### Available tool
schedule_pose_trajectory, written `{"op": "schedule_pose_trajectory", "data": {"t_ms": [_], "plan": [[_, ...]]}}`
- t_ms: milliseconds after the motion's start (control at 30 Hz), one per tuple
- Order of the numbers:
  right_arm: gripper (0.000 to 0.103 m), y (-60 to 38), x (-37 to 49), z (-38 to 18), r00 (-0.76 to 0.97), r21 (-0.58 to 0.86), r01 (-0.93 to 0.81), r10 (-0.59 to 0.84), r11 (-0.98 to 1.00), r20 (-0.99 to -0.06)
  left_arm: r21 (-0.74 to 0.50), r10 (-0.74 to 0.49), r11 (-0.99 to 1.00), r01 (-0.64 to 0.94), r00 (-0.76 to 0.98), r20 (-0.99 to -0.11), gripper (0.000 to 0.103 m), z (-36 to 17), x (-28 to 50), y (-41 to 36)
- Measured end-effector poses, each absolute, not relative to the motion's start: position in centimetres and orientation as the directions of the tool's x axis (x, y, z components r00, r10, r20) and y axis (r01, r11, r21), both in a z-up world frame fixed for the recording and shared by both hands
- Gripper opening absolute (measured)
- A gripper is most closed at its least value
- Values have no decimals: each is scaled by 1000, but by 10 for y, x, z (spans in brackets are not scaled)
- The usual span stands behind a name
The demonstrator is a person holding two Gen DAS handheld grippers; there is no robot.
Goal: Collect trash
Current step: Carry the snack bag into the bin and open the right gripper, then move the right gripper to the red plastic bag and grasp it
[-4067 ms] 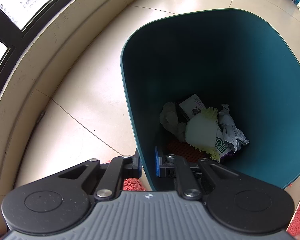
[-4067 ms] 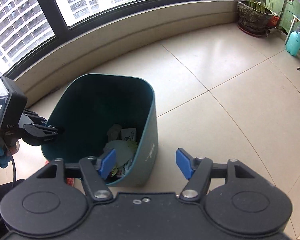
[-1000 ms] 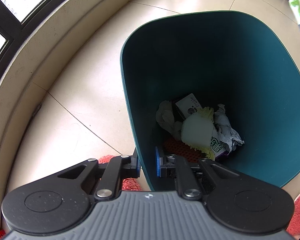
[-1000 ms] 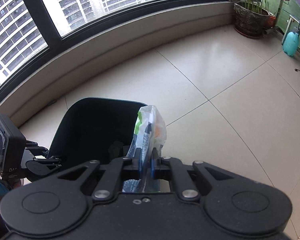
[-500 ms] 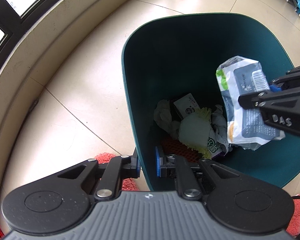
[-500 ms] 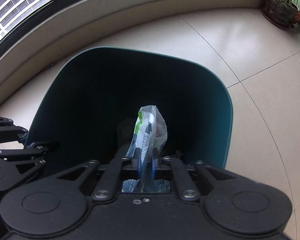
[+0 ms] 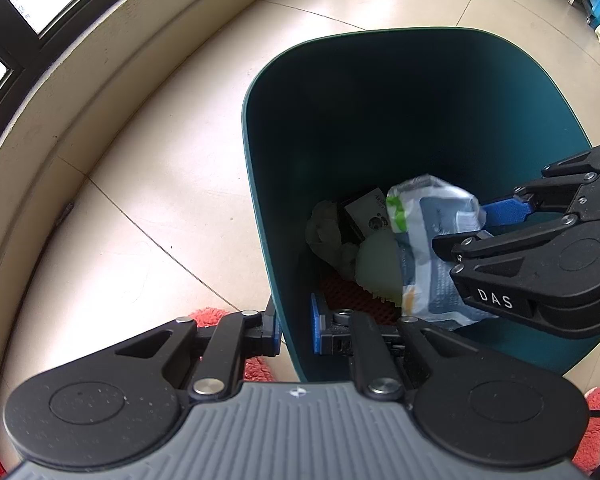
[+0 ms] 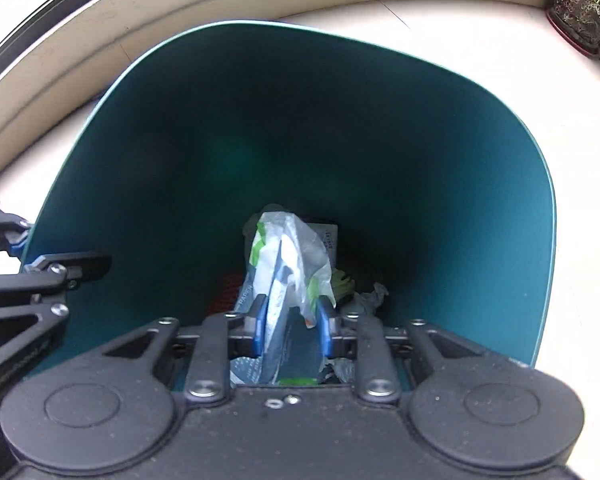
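Nearest in the left wrist view, the left gripper point(image 7: 296, 330) pinches the near wall of the teal trash bin point(image 7: 260, 200), one blue pad outside the wall and one inside, at about six o'clock. Red fluffy mat point(image 7: 208, 316) shows on the floor just beside it, toward seven o'clock.

In the right wrist view the right gripper point(image 8: 292, 330) points down into the bin, and its jaws have just been opening: the blue pads now stand apart with the plastic packet point(image 8: 288, 264) between them (loose, with a gap beside the right pad, though it may still touch the left one). The packet, white and grey with green print, hangs inside the bin, over the rubbish at the bottom.

Farther in, at the bin floor, lie crumpled paper point(image 7: 328, 232), a small printed box point(image 7: 368, 212) and something orange-red point(image 7: 352, 296).

Beyond the bin, at twelve o'clock, run pale floor tiles point(image 7: 148, 168) and a curved low wall point(image 8: 180, 4); a potted plant point(image 8: 584, 8) stands at two o'clock.
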State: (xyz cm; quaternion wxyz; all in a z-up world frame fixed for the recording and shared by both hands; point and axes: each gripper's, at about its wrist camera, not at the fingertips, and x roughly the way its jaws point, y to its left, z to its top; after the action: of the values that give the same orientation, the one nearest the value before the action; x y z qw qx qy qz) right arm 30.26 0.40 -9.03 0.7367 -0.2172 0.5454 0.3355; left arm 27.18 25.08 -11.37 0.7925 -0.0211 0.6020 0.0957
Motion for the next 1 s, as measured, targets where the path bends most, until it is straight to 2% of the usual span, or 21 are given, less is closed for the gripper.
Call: {"op": "schedule_pose_trajectory", "data": {"t_ms": [167, 367, 600, 700, 933, 1000], "plan": [[39, -11, 305, -67, 196, 52, -735, 285, 676, -938, 93, 137, 981, -173, 259, -956, 13, -114, 271, 248], [49, -38, 291, -20, 215, 64, -763, 346, 644, -913, 112, 154, 979, -170, 258, -954, 13, -115, 271, 241], [52, -85, 279, 28, 255, 87, -750, 408, 656, -877, 127, 168, 977, -168, 256, -952, 13, -113, 272, 235], [62, -117, 278, 43, 298, 84, -729, 425, 680, -855, 130, 171, 977, -170, 254, -952, 13, -113, 273, 235], [72, -202, 300, 18, 377, 99, -564, 363, 820, -852, 140, 181, 975, -173, 251, -951, 13, -113, 274, 233], [81, -224, 308, 1, 383, 105, -511, 335, 853, -860, 143, 183, 975, -171, 251, -951, 13, -113, 274, 233]]}}
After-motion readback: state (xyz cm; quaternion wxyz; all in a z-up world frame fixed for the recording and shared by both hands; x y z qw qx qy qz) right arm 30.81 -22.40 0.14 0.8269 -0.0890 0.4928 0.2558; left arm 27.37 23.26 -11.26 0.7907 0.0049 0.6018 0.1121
